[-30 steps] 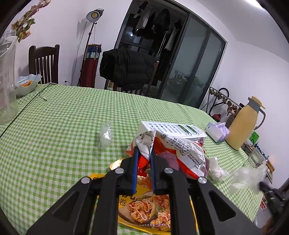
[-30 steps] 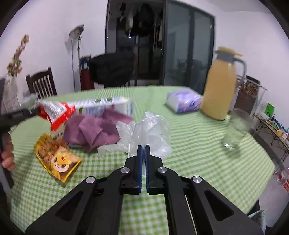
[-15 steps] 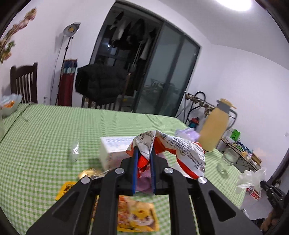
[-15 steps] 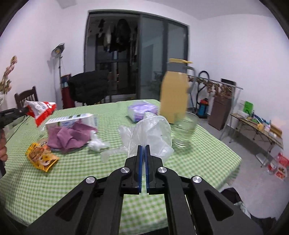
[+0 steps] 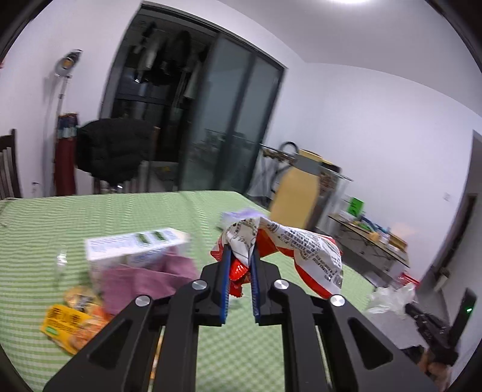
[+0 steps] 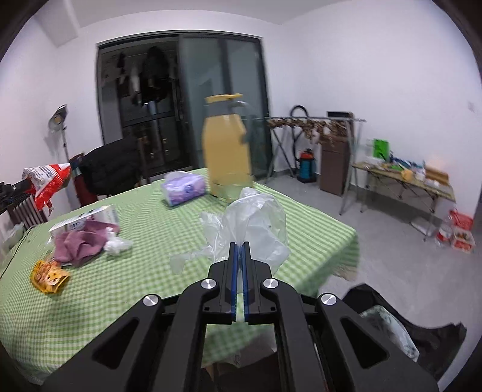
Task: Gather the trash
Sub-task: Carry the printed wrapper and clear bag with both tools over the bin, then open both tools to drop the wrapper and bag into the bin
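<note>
- Left wrist view: my left claw [image 5: 240, 256] pinches the crumpled red-and-white wrapper [image 5: 289, 253], held above the checked surface [image 5: 90, 211].
- Right wrist view: my right claw [image 6: 239, 250] is clamped on the clear plastic bag [image 6: 253, 223], lifted near the surface's edge.

White walls [image 6: 361, 60], grey floor [image 6: 376, 235]. Dark-framed sliding glass doors [image 6: 180, 105] at rear, clothes hung behind. Floor lamp [image 6: 58, 120] stood left of doors. Chair draped with black jacket [image 5: 114, 153]. Folding side table [image 6: 403, 178], cluttered, against right wall. Ceiling light [image 5: 355, 1] lit.
</note>
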Demonstrator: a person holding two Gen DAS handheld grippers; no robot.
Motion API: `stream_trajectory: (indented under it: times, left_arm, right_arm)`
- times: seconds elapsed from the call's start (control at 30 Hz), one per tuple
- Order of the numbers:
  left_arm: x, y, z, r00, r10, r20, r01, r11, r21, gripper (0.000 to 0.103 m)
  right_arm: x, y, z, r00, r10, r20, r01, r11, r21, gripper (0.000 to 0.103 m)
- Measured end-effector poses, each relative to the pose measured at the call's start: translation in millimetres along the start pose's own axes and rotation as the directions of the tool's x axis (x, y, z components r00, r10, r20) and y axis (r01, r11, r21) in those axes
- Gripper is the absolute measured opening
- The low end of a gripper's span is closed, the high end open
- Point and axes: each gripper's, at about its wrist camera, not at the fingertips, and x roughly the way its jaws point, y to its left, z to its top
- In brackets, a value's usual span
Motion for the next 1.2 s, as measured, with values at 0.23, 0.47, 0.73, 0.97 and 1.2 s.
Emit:
stream_trajectory:
  times: [0.23,0.47,0.73,0.97,1.2]
  left_arm:
    - [29.3,-74.6,-13.7,0.982,-0.161,-0.093,0.166,0.985,0.047,0.009]
    - [63.7,-132.9,-46.8,0.932,-0.301,-0.203,0.31,0.95,0.017,0.009]
    - [94.1,-191.6,-78.3,0.896,-0.332,-0.295,0.368,0.927,0.073,0.009]
    - [127.8,-244.3,-120.2,0.839,-0.367,-0.402,0.439,0.893,0.1,0.009]
    - [156.1,-296.7,-178.3,0.786,-0.348,-0.511,0.484,0.861,0.158,0.009]
  right_arm:
    - [-8.0,-58.5,-29.3,0.996,-0.088,-0.032,0.091,0.991,0.095,0.003]
    - [-7.1,-124.8,-64.1,0.975,-0.192,-0.112,0.213,0.952,0.221,0.003]
    - [2.4,-174.2,-106.3,0.948,-0.247,-0.2,0.301,0.901,0.313,0.003]
    - [13.1,-216.4,-139.9,0.935,-0.217,-0.281,0.324,0.844,0.428,0.003]
    - [40.8,-240.4,-161.2,0.937,-0.146,-0.318,0.3,0.802,0.517,0.005]
